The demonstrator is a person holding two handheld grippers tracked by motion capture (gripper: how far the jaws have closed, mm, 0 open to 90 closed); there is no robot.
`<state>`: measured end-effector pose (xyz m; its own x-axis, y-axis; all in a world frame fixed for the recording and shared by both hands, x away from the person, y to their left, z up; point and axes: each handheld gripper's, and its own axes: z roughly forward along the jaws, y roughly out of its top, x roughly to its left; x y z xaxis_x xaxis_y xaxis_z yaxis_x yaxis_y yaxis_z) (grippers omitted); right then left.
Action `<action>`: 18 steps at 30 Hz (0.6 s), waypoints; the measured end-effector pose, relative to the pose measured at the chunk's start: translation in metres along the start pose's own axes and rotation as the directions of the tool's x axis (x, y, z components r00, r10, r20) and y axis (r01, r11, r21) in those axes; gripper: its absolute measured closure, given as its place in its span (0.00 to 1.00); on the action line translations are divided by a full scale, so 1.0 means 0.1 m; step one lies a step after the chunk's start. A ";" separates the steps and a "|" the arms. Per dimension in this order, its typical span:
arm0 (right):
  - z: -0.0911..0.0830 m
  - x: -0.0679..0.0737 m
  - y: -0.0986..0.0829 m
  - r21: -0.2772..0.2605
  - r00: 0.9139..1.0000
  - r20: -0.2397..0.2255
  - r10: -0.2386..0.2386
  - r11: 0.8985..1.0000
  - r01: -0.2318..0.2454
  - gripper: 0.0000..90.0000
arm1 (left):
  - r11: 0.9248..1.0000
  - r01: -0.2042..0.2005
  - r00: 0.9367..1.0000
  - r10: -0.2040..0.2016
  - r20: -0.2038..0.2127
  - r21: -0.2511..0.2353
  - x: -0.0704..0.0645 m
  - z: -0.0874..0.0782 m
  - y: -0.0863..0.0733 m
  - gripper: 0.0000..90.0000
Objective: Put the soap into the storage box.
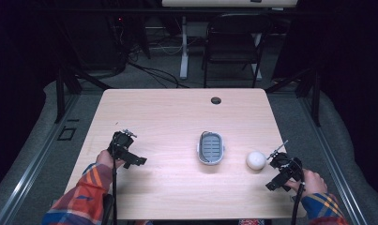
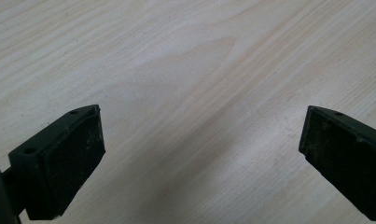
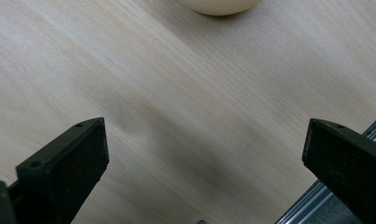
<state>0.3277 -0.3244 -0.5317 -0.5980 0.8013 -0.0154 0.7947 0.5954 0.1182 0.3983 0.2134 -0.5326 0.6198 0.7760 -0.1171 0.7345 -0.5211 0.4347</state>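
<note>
We take the grey soap dish near the middle of the desk as our landmark and note things from left to right.

Well to the left of the dish, the left tool sits low over bare wood, held by a hand with a plaid sleeve behind it. In the left gripper view we see the left tool with its jaws set wide apart and nothing but wood grain between them.

The dish itself is oval with a ribbed grey insert and a pale rim, and it lies flat.

Just to the right of the dish rests a cream ball, apart from the dish and touching neither tool. In the right gripper view the ball shows at the top edge, well ahead of the jaws.

Further right of the dish, beyond the ball and near the desk's right edge, we note the right tool. Its own view shows the right tool spread wide, empty, with a metal rail at the lower right corner.

Behind the desk, past the dish, stands a dark folding chair.
</note>
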 end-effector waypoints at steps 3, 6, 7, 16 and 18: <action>-0.01 -0.01 0.02 0.028 1.000 0.011 -0.020 0.999 0.020 0.00 | 1.000 -0.004 1.000 0.004 0.003 0.001 0.00 0.00 0.00 0.00; 0.01 0.00 0.03 0.022 1.000 -0.004 -0.007 1.000 0.007 0.00 | 1.000 -0.004 1.000 0.004 0.006 0.004 0.00 0.00 0.00 0.00; -0.01 -0.01 0.04 0.047 1.000 -0.008 -0.026 0.999 0.027 0.00 | 1.000 -0.002 1.000 0.002 0.005 0.003 0.00 0.00 -0.01 0.00; -0.04 0.00 0.10 0.055 1.000 -0.003 -0.028 0.998 0.028 0.00 | 1.000 -0.004 1.000 0.004 0.002 0.007 -0.01 0.01 0.00 0.00; -0.07 -0.01 0.11 0.059 0.999 0.003 -0.033 0.998 0.033 0.00 | 1.000 -0.006 1.000 0.006 0.002 0.008 -0.01 0.01 0.00 0.00</action>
<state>0.3368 -0.3192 -0.5239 -0.6235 0.7816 -0.0218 0.7796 0.6235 0.0586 0.3980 0.2127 -0.5333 0.6249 0.7720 -0.1162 0.7329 -0.5288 0.4281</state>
